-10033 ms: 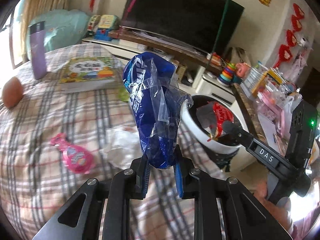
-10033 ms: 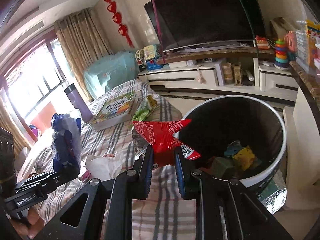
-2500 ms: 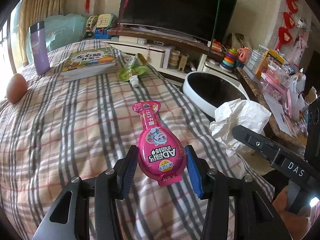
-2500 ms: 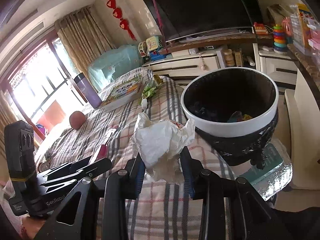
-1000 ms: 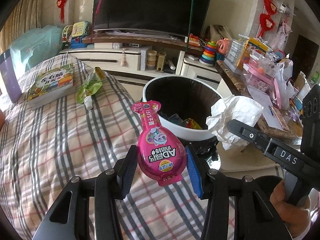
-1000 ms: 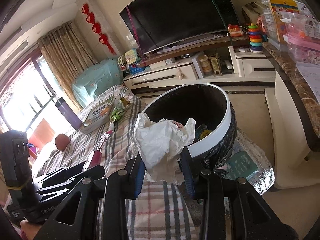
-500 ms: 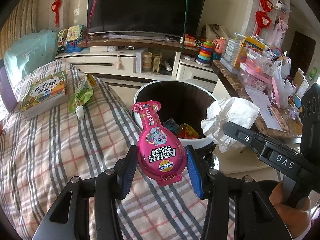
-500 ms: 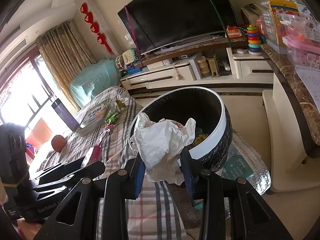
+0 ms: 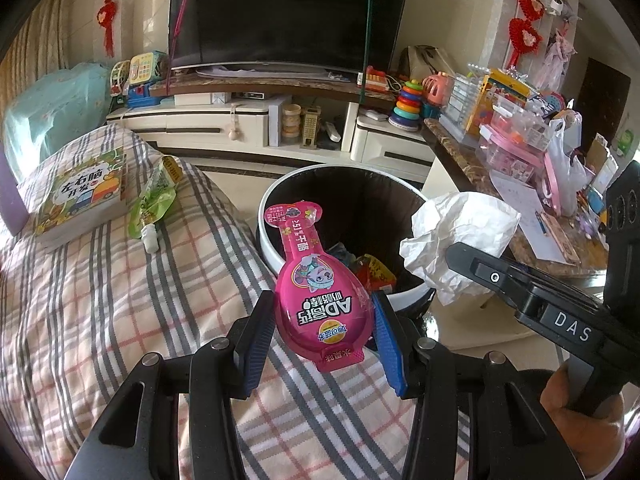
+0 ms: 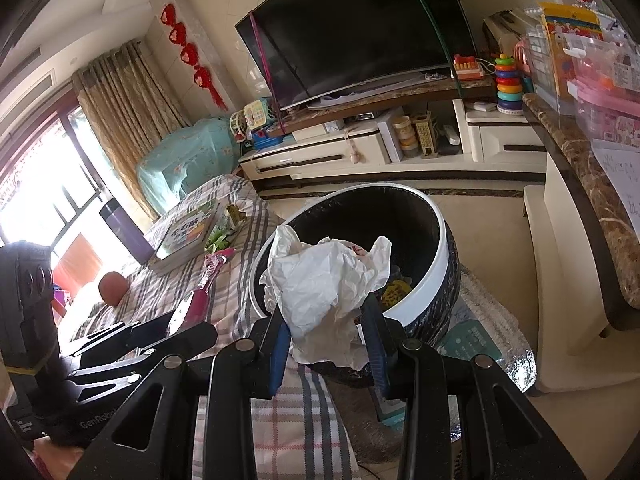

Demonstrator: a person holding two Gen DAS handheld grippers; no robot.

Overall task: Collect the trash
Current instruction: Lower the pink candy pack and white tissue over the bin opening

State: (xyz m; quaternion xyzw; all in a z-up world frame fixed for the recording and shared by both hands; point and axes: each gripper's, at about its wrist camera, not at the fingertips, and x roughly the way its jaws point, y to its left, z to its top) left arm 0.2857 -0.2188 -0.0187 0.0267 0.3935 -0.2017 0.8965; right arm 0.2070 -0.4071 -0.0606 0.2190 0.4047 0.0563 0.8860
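My left gripper [image 9: 320, 340] is shut on a pink snack pouch [image 9: 316, 284] and holds it upright in front of the white-rimmed black trash bin [image 9: 276, 268]. My right gripper [image 10: 326, 344] is shut on a crumpled white paper wad [image 10: 324, 292], held at the bin's [image 10: 436, 256] near rim. The wad also shows in the left wrist view [image 9: 460, 240], to the right of the bin. The bin holds several wrappers [image 9: 372, 270]. A green squeeze pouch [image 9: 154, 204] lies on the plaid bed.
A children's book [image 9: 84, 196] lies on the plaid bed [image 9: 120, 280] at the left. A TV stand with toys [image 9: 280, 120] runs behind the bin. A cluttered marble counter [image 9: 520, 168] stands at the right. A purple flask [image 10: 124, 228] and a brown ball [image 10: 112, 288] sit farther back.
Both grippers have moved from the bed toward the bin, keeping hold of the pink pouch and the paper wad. The bin now looms closer in both views.
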